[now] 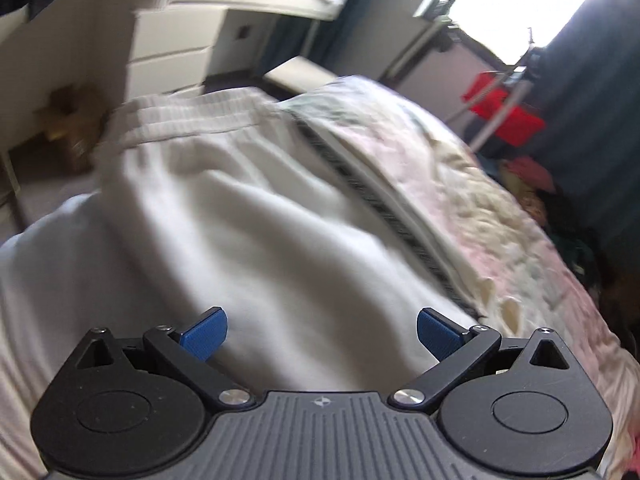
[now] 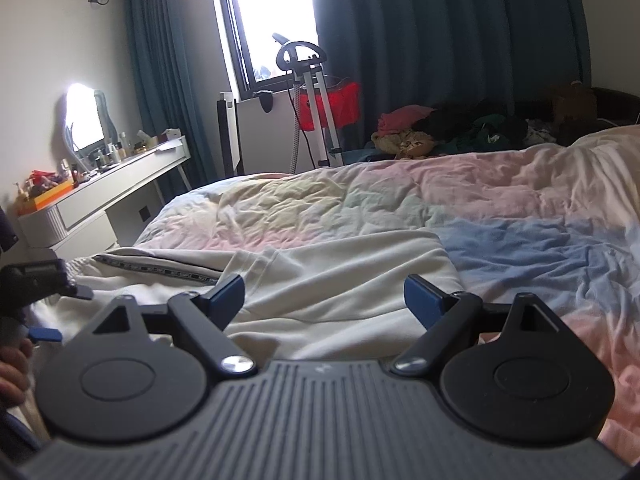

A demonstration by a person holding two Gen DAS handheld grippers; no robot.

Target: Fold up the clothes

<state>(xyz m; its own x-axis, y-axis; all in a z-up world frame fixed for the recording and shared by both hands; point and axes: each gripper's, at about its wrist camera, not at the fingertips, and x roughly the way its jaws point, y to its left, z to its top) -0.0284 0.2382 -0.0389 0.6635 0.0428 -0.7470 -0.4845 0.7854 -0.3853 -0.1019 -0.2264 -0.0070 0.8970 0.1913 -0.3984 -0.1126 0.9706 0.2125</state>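
Note:
A white garment with a ribbed waistband and a dark patterned side stripe lies spread on the bed. My left gripper is open and empty just above the cloth; this view is motion-blurred. In the right wrist view the same garment lies flat in front of my right gripper, which is open and empty above its near part. The left gripper shows at the left edge of the right view, over the garment's left end.
The bed is covered by a pastel patchwork quilt. A white dressing table with bottles and a mirror stands to the left. A garment steamer stand and a pile of clothes are beyond the bed, before dark curtains.

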